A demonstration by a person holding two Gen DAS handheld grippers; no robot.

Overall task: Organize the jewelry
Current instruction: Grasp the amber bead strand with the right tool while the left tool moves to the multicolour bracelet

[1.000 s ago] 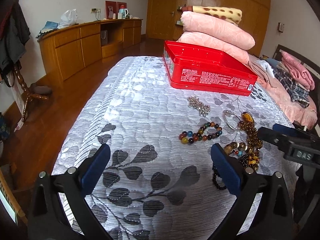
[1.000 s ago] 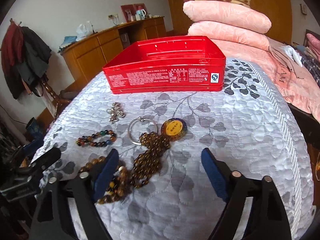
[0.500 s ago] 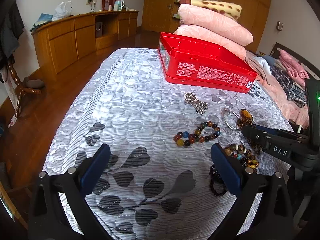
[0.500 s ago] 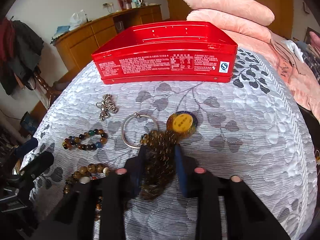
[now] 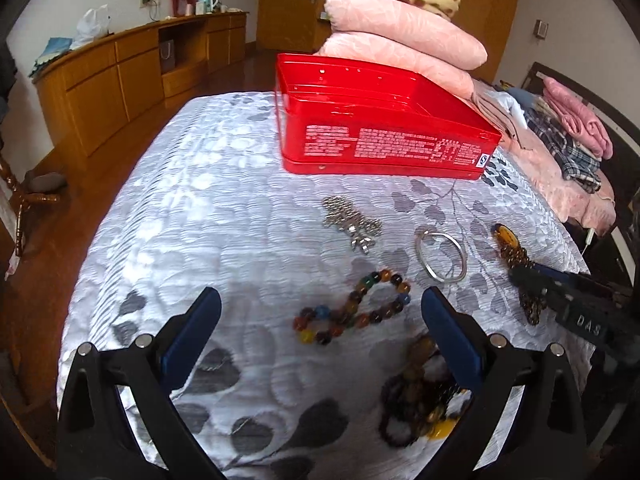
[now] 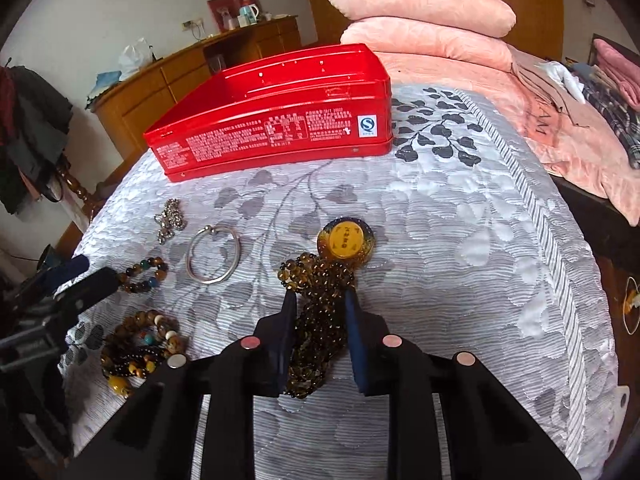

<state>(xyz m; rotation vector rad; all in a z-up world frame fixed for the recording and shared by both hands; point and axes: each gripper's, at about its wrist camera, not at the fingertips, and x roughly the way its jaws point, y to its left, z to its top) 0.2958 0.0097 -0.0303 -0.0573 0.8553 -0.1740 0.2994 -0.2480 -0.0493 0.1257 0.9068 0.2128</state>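
My right gripper is shut on a brown bead necklace with a round yellow pendant, which lies on the grey leaf-patterned bedspread. My left gripper is open and empty, just above a multicoloured bead bracelet. A silver ring bangle and a silver chain lie beyond it. An open red tin box stands at the back. The right gripper also shows in the left wrist view, at the right.
A heap of mixed bead bracelets lies near the bed's front edge. Folded pink blankets are stacked behind the tin. A wooden sideboard lines the far wall. Clothes lie at the right.
My right gripper has closed from wide open onto the brown bead necklace. My left gripper has moved forward toward the multicoloured bracelet and stays open.
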